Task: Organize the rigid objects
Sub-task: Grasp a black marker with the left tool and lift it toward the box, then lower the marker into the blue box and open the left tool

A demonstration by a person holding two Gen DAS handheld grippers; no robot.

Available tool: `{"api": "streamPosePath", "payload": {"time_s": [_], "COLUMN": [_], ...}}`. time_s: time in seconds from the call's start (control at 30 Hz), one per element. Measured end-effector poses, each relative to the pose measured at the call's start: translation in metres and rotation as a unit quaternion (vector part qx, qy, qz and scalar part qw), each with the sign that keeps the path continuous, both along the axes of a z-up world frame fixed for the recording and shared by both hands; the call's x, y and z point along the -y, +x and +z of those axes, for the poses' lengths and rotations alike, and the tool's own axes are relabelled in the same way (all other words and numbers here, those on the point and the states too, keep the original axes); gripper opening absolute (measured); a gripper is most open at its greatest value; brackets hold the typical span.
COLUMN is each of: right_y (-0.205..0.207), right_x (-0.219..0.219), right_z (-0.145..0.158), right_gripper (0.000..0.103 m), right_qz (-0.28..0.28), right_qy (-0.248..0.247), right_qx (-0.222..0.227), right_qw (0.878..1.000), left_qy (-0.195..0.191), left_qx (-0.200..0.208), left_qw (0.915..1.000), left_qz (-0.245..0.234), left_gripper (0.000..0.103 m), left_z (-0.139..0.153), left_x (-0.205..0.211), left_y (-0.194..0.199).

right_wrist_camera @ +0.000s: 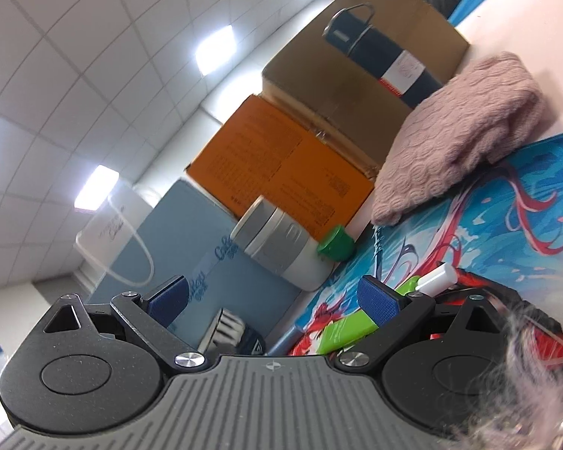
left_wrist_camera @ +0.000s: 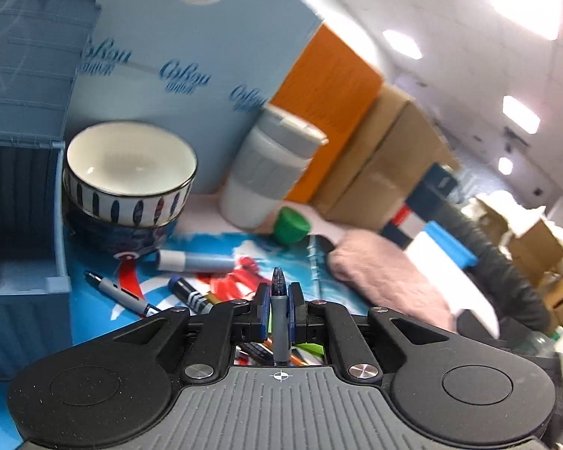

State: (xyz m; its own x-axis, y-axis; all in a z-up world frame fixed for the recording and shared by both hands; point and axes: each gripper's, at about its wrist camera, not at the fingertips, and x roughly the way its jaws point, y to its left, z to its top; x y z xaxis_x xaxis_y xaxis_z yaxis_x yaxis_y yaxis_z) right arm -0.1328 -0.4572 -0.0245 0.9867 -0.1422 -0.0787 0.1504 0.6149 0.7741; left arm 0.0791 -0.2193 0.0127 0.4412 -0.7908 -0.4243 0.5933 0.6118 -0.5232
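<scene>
My left gripper [left_wrist_camera: 279,302] is shut on a grey pen with a blue tip [left_wrist_camera: 278,292], held upright above the blue printed mat [left_wrist_camera: 94,300]. On the mat lie a grey pen [left_wrist_camera: 118,292], a blue-and-white marker [left_wrist_camera: 195,261] and a dark blue battery-like stick [left_wrist_camera: 191,294]. A blue organizer box [left_wrist_camera: 26,225] stands at the left. My right gripper [right_wrist_camera: 277,300] is open and empty, tilted, above a green marker [right_wrist_camera: 347,328] with a white cap [right_wrist_camera: 437,277].
A striped bowl [left_wrist_camera: 131,172] sits stacked on a dark bowl. A white-grey tumbler [left_wrist_camera: 270,168], a green cap [left_wrist_camera: 291,225], a pink knitted cloth [left_wrist_camera: 386,273], a blue paper bag [left_wrist_camera: 187,56], an orange box [left_wrist_camera: 330,90] and cardboard boxes [right_wrist_camera: 360,56] stand behind.
</scene>
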Motion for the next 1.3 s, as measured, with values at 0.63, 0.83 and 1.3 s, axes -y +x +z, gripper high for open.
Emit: {"api": "streamPosePath", "payload": {"time_s": [0.63,0.83,1.3], "right_y": [0.017,0.021,0.028], "right_x": [-0.023,-0.033,-0.035], "right_z": [0.004,0.006,0.003], "right_gripper": [0.097,0.097,0.097], "right_qz": [0.047,0.054,0.066], "right_qy": [-0.077,-0.112,-0.114], "right_qx": [-0.03,-0.034,-0.052], "right_qw": [0.995,0.992,0.99], "left_qy": [-0.092,-0.039,0.056], "left_qx": [0.131,0.129,0.086], "left_qw": [0.9682,0.9595,0.9597], "left_qz": [0.192,0.247,0.262], "left_gripper": [0.008,0.008,0.008], "left_z": [0.086,0.06,0.029], "left_x": [-0.165,-0.16,-0.153], "left_y": [0.002,0.012,0.023]}}
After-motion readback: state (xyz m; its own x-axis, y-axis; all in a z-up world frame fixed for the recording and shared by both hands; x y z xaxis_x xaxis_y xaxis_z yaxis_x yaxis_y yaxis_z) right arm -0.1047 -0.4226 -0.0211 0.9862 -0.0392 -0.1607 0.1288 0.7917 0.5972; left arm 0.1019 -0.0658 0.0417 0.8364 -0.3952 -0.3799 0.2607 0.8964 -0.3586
